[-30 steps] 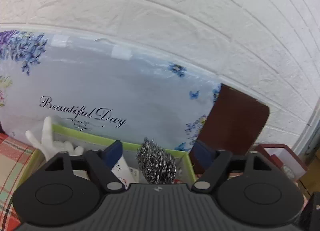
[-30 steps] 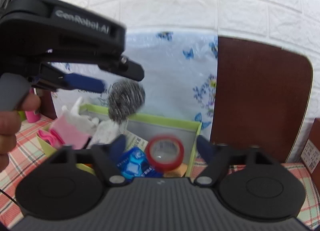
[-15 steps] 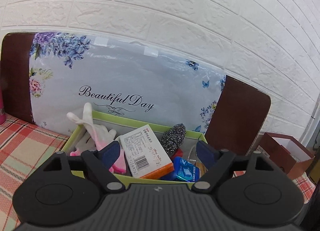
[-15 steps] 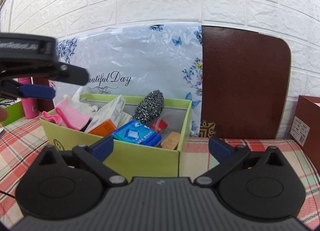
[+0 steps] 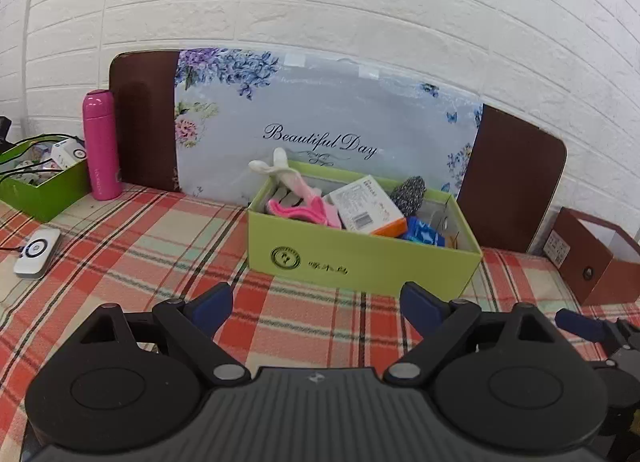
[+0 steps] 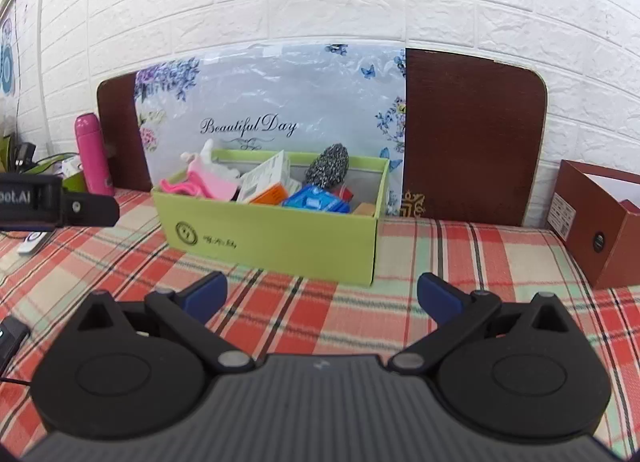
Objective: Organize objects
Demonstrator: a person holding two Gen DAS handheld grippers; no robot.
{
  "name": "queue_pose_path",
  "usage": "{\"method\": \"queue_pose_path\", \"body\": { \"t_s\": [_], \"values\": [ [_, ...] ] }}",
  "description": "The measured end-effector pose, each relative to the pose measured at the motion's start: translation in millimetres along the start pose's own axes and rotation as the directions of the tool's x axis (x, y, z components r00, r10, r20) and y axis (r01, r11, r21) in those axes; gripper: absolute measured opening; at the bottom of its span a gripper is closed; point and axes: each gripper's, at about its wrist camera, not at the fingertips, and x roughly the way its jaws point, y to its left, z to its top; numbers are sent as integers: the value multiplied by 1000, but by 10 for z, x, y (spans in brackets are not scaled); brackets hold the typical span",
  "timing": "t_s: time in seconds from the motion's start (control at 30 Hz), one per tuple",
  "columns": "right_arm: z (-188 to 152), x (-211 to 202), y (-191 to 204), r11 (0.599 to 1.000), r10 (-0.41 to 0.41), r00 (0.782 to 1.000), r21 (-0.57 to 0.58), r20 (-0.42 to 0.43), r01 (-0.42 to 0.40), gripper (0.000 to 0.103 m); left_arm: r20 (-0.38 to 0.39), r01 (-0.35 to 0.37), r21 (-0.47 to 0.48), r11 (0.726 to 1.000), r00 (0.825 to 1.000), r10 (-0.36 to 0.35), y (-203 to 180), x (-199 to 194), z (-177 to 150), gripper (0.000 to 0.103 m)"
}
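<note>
The green box sits on the plaid desk straight ahead of both grippers, a little beyond their fingertips, and it looks well filled. The steel scourer leans upright against the far wall of the box, probably because the space beneath it is taken. In front of it lies a blue packet, and to that packet's left a white and orange carton is propped at a tilt on the other things. At the end of the box toward the left gripper, pink and white gloves spill over the rim, one white finger poking up.

The right gripper hovers low over the cloth with its fingers spread wide and nothing between them. The left gripper is likewise spread apart and empty, just beside it; the right one's blue fingertip shows at the edge of the left view. With both held off from the box and carrying nothing, I'd judge the sorting is done or nearly so.

Behind the box a floral "Beautiful Day" bag leans on brown boards against the brick wall. Off beyond the left gripper stands a pink bottle, and beyond the right gripper a brown box.
</note>
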Motion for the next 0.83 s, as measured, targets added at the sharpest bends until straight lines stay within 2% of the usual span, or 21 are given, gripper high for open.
{"method": "queue_pose_path", "body": {
  "t_s": [0.17, 0.33, 0.57, 0.83],
  "values": [
    [-144, -293, 17, 999, -9, 1000, 41, -6, 9, 103, -30, -74, 38, 997, 997, 75, 16, -180, -218, 94],
    [-233, -494, -34, 996, -32, 999, 80, -3, 32, 103, -39, -108, 105, 989, 993, 113, -24, -306, -373, 94],
    [-304, -630, -58, 994, -42, 999, 101, 1, 41, 103, -56, -84, 130, 988, 994, 91, -92, -375, -445, 94],
    [-328, -646, -21, 995, -38, 999, 96, -5, 39, 103, -68, -57, 100, 993, 996, 64, -50, -398, -460, 94]
  ]
}}
